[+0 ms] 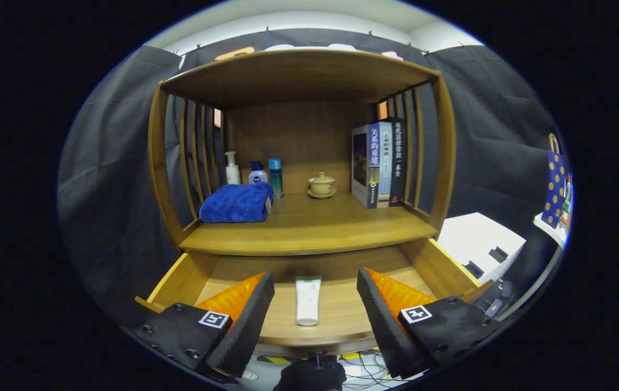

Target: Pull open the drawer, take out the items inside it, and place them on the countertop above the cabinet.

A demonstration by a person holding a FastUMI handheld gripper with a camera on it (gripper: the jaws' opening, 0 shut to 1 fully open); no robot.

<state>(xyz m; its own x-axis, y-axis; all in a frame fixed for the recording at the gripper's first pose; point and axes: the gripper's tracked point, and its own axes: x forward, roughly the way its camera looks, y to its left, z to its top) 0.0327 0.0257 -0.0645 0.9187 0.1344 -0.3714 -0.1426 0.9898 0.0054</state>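
The wooden drawer (179, 279) under the cabinet's countertop (314, 228) is pulled out. On its floor lies a white tube (307, 300) with a green band, cap end toward me. My gripper (314, 293) hovers over the drawer, open, with the tube lying in the gap between the two black-and-orange fingers (249, 315), neither one touching it. On the countertop rest a folded blue towel (237, 203), three bottles (255, 172), a small lidded teacup on a saucer (321, 184) and upright books (379, 164).
Slatted wooden sides (195, 152) and a top shelf (298, 70) frame the countertop. A white box (477, 241) stands to the cabinet's right, with a dotted bag (555, 187) beyond it. Cables (363, 361) lie on the floor below the drawer front.
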